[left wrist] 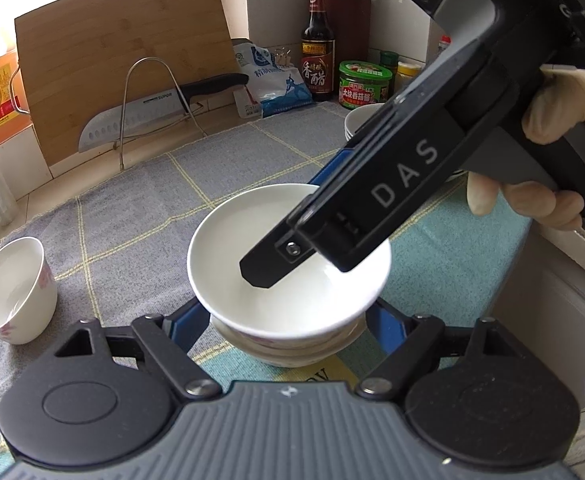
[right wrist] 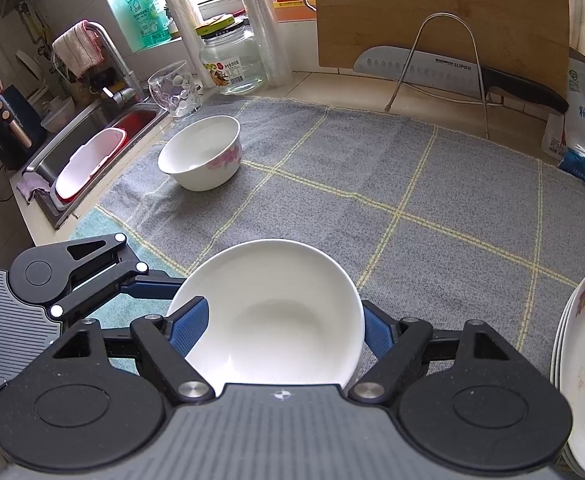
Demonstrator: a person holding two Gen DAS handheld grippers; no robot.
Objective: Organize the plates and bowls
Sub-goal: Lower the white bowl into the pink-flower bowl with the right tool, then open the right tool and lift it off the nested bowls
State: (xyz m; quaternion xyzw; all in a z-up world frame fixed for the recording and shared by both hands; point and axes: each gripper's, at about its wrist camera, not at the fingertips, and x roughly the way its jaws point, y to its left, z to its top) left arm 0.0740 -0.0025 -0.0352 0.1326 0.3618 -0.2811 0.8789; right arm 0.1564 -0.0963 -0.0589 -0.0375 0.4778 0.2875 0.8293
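Observation:
A stack of white bowls stands on the grey checked mat. My left gripper has its blue pads against the two sides of the lower bowls. The top bowl sits nested on the stack. My right gripper, held by a gloved hand, reaches down from the upper right. Its left finger is inside that bowl and its other finger is outside the far wall, and the inner pad presses on nothing. A loose flowered bowl stands apart at the mat's left. A pile of plates lies at the right.
A cleaver rests in a wire rack before a leaning cutting board. Bottles and jars line the back wall, with a salt bag. A glass cup, a jar and the sink are to the left.

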